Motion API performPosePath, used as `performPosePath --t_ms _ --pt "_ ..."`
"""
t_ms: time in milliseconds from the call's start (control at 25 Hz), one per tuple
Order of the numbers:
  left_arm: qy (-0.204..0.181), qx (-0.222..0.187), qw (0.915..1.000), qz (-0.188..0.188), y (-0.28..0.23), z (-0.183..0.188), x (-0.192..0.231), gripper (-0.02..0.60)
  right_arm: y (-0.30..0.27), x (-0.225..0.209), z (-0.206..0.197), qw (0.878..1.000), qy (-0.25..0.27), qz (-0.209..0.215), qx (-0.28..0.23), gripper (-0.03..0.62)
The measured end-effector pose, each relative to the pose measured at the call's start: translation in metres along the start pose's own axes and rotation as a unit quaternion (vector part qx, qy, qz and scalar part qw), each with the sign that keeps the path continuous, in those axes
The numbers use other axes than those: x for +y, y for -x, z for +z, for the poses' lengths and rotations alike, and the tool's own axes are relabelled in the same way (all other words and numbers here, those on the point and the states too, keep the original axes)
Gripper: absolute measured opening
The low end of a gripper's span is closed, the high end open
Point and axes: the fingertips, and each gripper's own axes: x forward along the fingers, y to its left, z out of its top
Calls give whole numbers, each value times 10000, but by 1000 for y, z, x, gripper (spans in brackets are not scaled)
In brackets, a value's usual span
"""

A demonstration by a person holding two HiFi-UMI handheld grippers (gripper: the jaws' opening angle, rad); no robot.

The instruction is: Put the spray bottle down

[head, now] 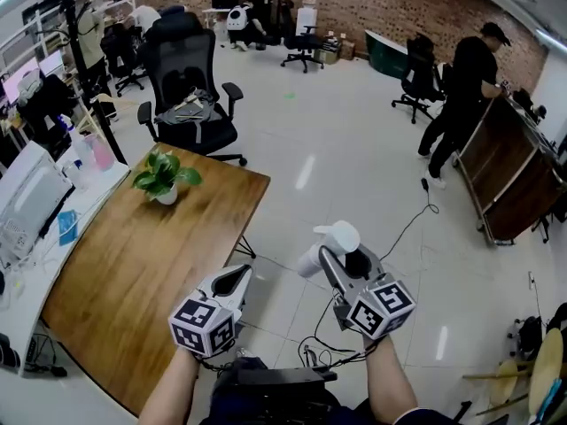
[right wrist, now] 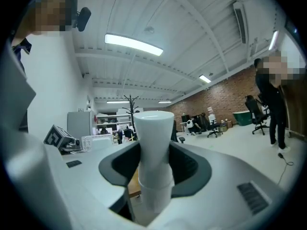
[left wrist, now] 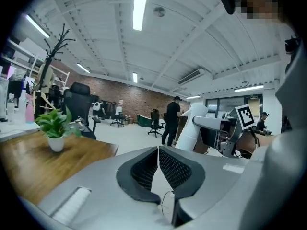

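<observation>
The white spray bottle (head: pixel 330 244) hangs in the air to the right of the wooden table (head: pixel 133 264), with my right gripper (head: pixel 344 257) shut on it. In the right gripper view the bottle (right wrist: pixel 153 162) stands upright between the two dark pads, its flat end pointing away from the camera. My left gripper (head: pixel 241 274) hovers over the table's near right edge, and its jaws (left wrist: pixel 158 150) meet at the tips with nothing between them. From the left gripper view, the bottle (left wrist: pixel 191 128) shows off to the right, still held.
A small potted plant (head: pixel 164 177) stands at the table's far end. A black office chair (head: pixel 190 91) is behind it. A white desk (head: pixel 53 211) with equipment runs along the left. A person (head: pixel 462 96) stands by a wooden cabinet (head: pixel 514 166). Cables (head: pixel 319 348) lie on the floor.
</observation>
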Motion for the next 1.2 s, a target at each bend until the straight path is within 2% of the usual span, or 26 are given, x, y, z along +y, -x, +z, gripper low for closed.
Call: performPosePath --t_ms 280,520,880,1200 --pt "200 -228 9960 838 44 13 92 18 -91 59 -11 9969 74 732 266 199" --pt "415 -364 9857 1595 85 10 154 18 -160 105 -22 9899 173 1333 445 199" --pt "764 -619 9608 2594 133 10 211 18 -237 172 -49 9691 308 2319 779 199" --pt "1080 -803 9335 3325 148 9 250 17 -301 199 -80 9446 654 3061 991 199"
